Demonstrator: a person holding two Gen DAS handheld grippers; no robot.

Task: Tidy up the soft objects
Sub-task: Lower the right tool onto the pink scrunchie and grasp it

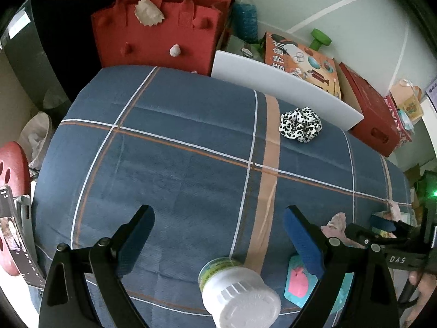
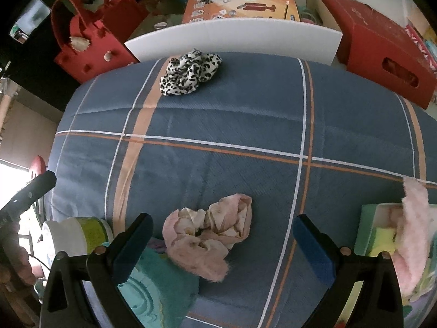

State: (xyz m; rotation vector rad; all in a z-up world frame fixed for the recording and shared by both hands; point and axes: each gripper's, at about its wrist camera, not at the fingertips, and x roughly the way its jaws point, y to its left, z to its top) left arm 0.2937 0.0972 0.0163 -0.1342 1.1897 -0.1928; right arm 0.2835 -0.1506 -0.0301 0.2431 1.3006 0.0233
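A blue checked cloth (image 2: 218, 125) covers the table, with soft things waiting on it.

The right gripper (image 2: 222, 235) hangs with its jaws wide apart, holding nothing, just over the pink scrunchie (image 2: 207, 235), likely so it can pinch it next. The spotted scrunchie (image 2: 189, 72) lies well beyond the pink one. The left gripper (image 1: 218, 227) is spread wide too, empty, above the white jar (image 1: 240, 292).

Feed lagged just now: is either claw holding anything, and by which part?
Nothing held. Left claw and right claw are both open; the pink scrunchie lies loose.
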